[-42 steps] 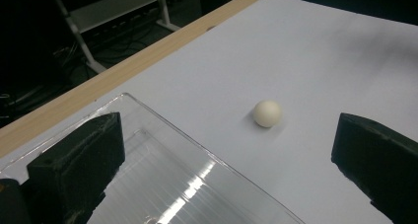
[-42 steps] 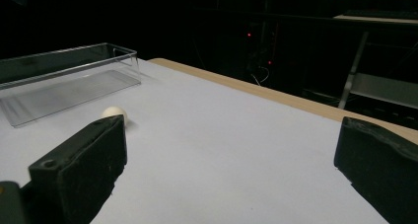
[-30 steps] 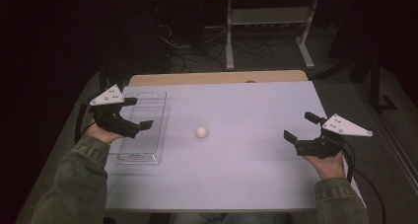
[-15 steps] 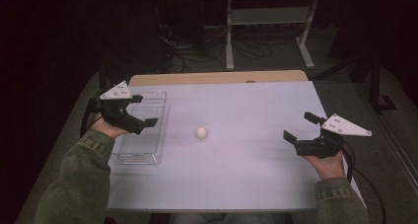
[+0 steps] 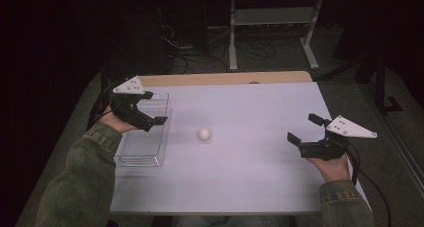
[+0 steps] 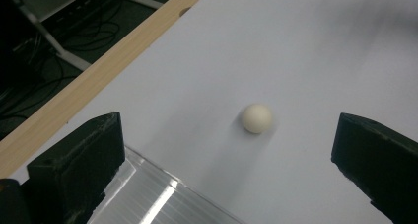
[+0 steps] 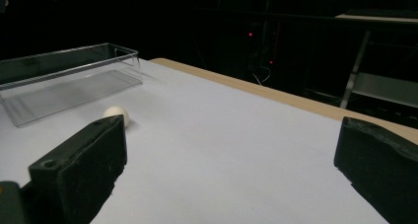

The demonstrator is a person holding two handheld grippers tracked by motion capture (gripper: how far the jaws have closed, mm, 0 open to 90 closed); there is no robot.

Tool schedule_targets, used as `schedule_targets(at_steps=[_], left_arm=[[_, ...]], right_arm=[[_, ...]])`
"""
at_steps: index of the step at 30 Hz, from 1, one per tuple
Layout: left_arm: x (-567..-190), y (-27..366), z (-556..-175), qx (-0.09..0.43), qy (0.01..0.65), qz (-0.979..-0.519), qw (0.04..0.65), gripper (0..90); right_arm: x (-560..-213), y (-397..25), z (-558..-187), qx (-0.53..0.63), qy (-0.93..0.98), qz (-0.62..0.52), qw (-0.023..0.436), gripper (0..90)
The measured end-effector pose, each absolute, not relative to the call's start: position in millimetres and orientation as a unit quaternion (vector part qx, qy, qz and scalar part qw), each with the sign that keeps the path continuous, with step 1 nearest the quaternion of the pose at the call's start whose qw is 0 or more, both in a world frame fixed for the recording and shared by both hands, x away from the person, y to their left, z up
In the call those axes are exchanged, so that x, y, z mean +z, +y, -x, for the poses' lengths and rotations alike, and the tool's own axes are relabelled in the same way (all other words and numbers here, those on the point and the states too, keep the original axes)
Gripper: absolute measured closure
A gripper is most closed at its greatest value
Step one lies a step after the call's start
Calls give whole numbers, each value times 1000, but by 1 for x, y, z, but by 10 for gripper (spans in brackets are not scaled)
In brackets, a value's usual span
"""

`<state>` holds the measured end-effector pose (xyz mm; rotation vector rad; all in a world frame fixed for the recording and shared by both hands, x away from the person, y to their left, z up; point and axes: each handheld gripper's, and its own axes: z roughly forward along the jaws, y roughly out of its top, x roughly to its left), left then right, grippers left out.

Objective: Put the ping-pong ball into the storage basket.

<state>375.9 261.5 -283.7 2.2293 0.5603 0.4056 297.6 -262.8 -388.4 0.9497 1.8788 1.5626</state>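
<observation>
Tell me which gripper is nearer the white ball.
Left. The left gripper hovers over the clear tray just left of the white ball, jaws open; the right gripper sits open, farther off near the table's right edge.

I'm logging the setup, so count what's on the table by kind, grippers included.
Ball: 1
Clear tray: 1
Grippers: 2, left gripper and right gripper, both open
Total: 4

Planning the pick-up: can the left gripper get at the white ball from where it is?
Probably yes. The left gripper hangs open above the clear tray, and bare table lies between it and the ball.
</observation>
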Motion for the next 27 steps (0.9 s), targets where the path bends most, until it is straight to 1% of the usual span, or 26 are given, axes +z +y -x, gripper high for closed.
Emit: schedule_targets(at_steps=[10, 27], left_arm=[[-280, 243, -385, 155, 202, -892, 373, 0], [-292, 220, -399, 133, 185, -914, 336, 0]], right_arm=[[-388, -263, -297, 576, 693, -349, 256, 0], [-389, -263, -297, 575, 696, -347, 255, 0]])
